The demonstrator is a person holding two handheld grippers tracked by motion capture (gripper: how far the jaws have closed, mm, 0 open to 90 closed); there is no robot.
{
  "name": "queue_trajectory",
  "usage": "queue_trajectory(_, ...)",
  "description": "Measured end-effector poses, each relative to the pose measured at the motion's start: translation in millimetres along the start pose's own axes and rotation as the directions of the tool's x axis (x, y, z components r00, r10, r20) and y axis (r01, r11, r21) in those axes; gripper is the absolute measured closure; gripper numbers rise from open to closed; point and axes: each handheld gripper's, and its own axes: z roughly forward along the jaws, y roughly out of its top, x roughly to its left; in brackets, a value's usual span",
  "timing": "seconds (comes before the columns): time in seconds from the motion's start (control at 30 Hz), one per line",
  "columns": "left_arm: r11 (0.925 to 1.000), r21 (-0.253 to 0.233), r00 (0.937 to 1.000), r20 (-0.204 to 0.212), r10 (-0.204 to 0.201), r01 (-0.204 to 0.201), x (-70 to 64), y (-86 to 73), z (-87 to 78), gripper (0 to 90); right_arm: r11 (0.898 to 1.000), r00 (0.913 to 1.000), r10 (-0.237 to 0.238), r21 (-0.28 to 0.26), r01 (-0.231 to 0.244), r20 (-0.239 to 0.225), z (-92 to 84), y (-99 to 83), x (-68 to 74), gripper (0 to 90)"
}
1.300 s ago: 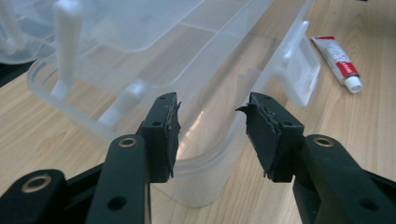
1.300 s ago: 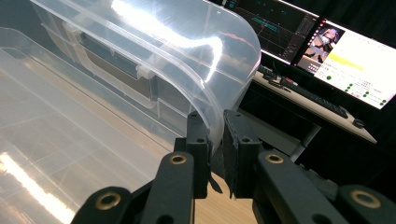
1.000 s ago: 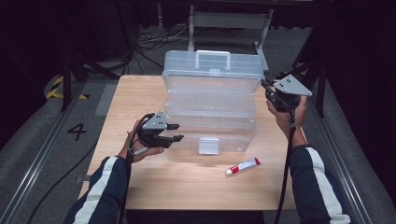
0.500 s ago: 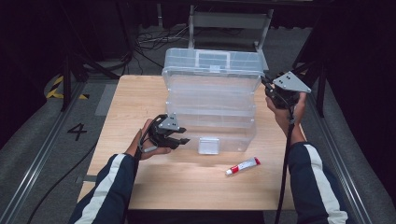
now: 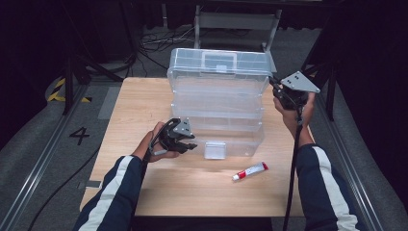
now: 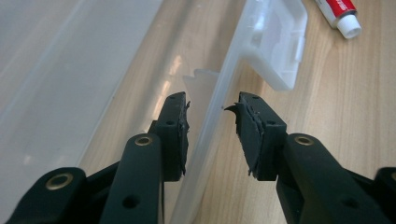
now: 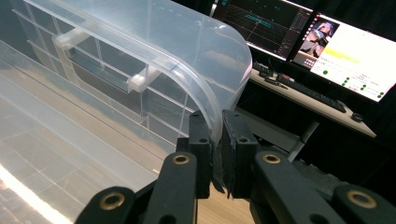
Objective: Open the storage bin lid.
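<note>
Wooden table [image 5: 144,110]; clear bin [image 5: 219,91] front wall blurred

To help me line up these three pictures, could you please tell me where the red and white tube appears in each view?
High view: the red and white tube lies on the table, front right of the clear plastic box.
Left gripper view: the tube is at the top right corner.
Right gripper view: not in it.
Shared landmark: the clear plastic box.
</note>
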Motion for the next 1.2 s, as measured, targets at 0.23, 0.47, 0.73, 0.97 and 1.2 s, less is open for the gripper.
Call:
queue_trajectory(0.23,0.9984,0.055,0.9998,0.015,0.013,-0.014,1.6,2.2,3.8,68.3,1.000,1.0000,0.003,0.000,-0.003,0.005,2.4,0.6,-0.7,83.8)
queue_trajectory(0.47,0.9947,0.096,0.9993,0.006,0.037,-0.038,4.4,3.4,4.1,75.7,1.000,0.9997,0.019,0.001,-0.019,0.014,8.6,2.6,-3.0,84.4)
queue_trajectory(0.73,0.9932,0.104,0.9984,0.027,0.049,-0.052,7.8,2.6,2.6,77.0,1.000,0.9998,0.018,0.014,-0.018,0.006,12.7,5.7,-6.4,84.6)
queue_trajectory(0.97,0.9938,0.095,0.9970,0.055,0.053,-0.059,12.0,-0.9,0.8,78.3,0.999,0.9995,0.030,0.018,-0.030,0.010,16.0,6.6,-8.0,84.7)
queue_trajectory(1.2,0.9925,0.092,0.9957,0.052,0.077,-0.082,12.1,-1.6,0.4,79.2,0.998,0.9989,0.045,0.036,-0.045,0.015,24.5,11.0,-11.4,85.0)
